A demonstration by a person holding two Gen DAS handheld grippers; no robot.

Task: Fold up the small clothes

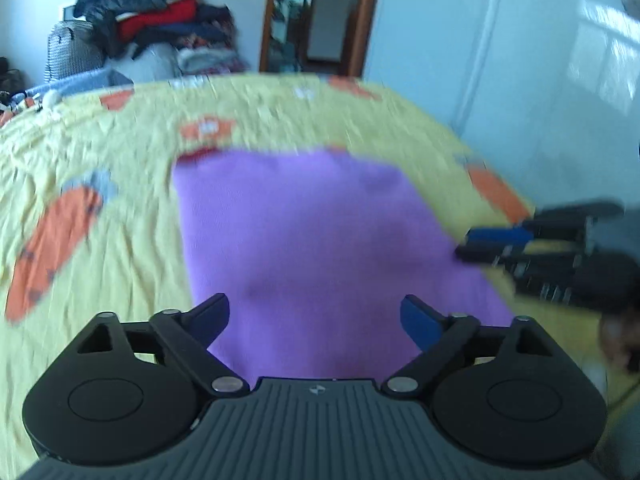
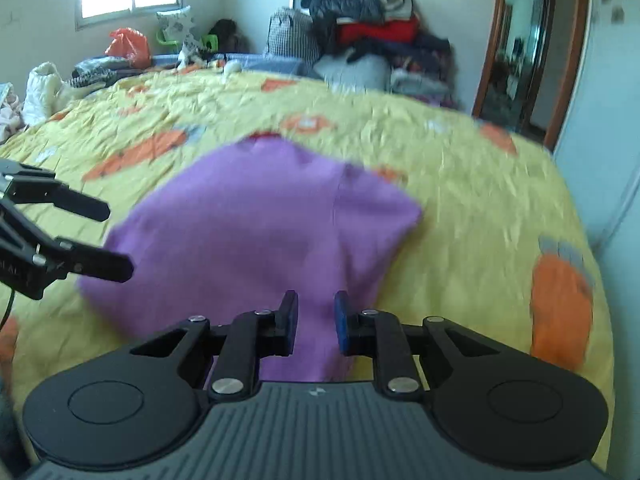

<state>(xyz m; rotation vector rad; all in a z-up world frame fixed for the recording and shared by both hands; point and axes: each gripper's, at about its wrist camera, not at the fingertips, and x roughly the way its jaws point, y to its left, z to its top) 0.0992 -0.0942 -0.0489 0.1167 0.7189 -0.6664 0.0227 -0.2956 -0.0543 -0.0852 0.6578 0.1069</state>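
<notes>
The purple garment (image 1: 316,240), apparently knitted and already folded into a rough rectangle, is laid flat on the yellow bedspread with orange carrot prints (image 1: 100,152). Its long axis is seen to run away from both wrist cameras toward the far edge of the bed. The near edge of the garment lies directly ahead of and below the left gripper (image 1: 316,322), whose 2 fingers are spread wide with nothing between them. The right gripper (image 2: 316,322) is shown over the near right corner of the garment; its 2 fingers are drawn close but a clear gap is left, and no cloth is seen pinched. In the left wrist view the right gripper is found at the right side edge of the garment, so each side is judged to be equally within reach. No brand or legible writing is visible; only a small emblem is marked on each gripper body. A pile of clothes (image 2: 380,40) is stacked beyond the bed.
</notes>
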